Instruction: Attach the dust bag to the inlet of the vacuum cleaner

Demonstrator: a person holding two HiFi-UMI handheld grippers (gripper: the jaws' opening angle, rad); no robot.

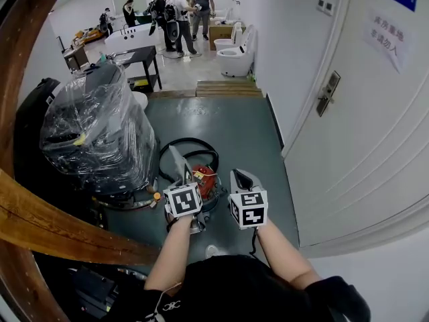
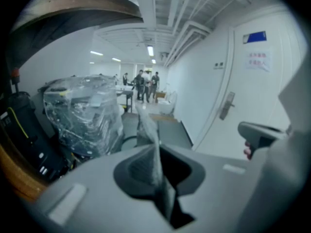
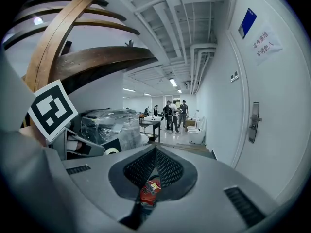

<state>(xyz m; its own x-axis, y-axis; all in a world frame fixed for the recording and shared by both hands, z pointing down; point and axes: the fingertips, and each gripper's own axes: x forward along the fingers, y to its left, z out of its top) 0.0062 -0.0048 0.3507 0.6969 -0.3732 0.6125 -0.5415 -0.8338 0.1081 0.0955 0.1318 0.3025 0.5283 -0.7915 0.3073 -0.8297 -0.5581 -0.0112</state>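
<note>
Dust bag blurred, partly hidden

The head view looks steeply down from the person's head, close over the left hand-held gripper and the right hand-held gripper, onto the floor. Each gripper view sits low and faces along its own jaws, down the room. All three views share the plastic-wrapped machine, the white door and the far-off people.
</note>
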